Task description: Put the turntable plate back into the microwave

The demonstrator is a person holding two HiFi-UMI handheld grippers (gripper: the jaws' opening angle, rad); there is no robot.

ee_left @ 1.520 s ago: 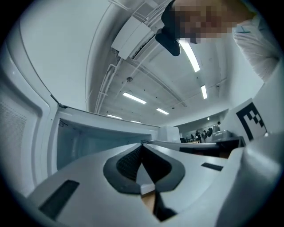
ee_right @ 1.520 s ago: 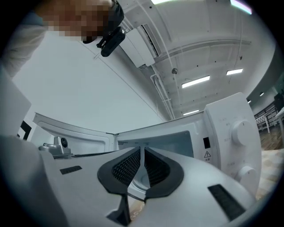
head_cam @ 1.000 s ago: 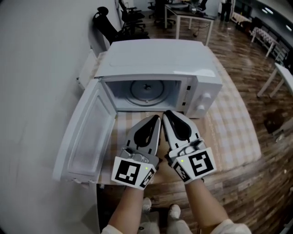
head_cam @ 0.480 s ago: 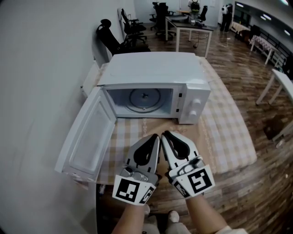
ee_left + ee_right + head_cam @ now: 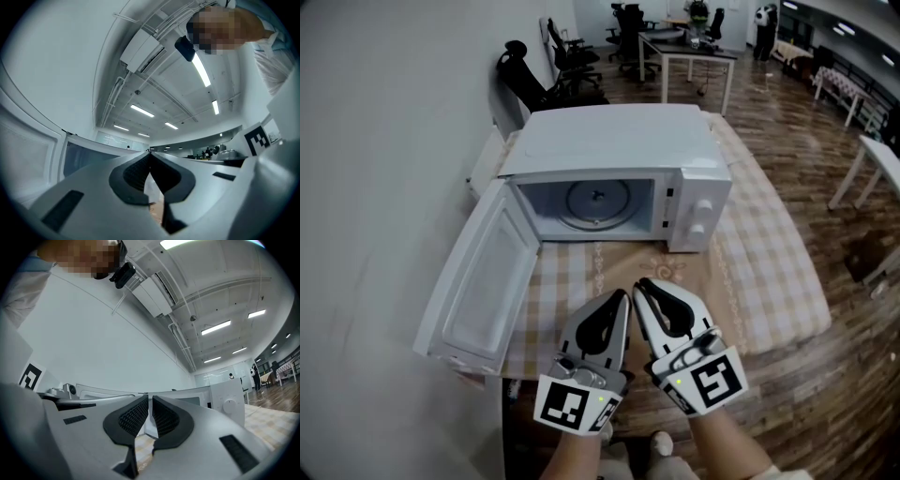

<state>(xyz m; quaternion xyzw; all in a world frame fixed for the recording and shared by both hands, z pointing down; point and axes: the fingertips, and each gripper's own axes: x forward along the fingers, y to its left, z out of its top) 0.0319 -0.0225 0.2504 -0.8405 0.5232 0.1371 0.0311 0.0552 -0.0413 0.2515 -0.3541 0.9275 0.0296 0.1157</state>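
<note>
Head view: looking down at a white microwave (image 5: pixel 609 141) standing on a checked cloth (image 5: pixel 769 272).
Door (image 5: pixel 478 291): swung wide open at the left.
Turntable plate (image 5: pixel 595 202): lying flat inside the microwave, on the floor of the box, touched by nothing.
Left gripper (image 5: pixel 623 296): claw squeezed fully together, holding nothing; tip pointing at the microwave mouth, well apart from it.
Right gripper (image 5: pixel 641 284): just beside the left one; claw narrow, only a thin slit between the pads, nothing in the slit.
Knobs (image 5: pixel 705 202): on the right front of the microwave, untouched.
Just changed: both grippers pulled back toward the person, from close to the microwave mouth a second ago to well away from it now; plate staying put inside.
Meaning for the task: seems finished, with the plate back in its place; fits with two empty claws backing away.
Left to do: maybe shutting the door, though not asked for in the task.
</note>
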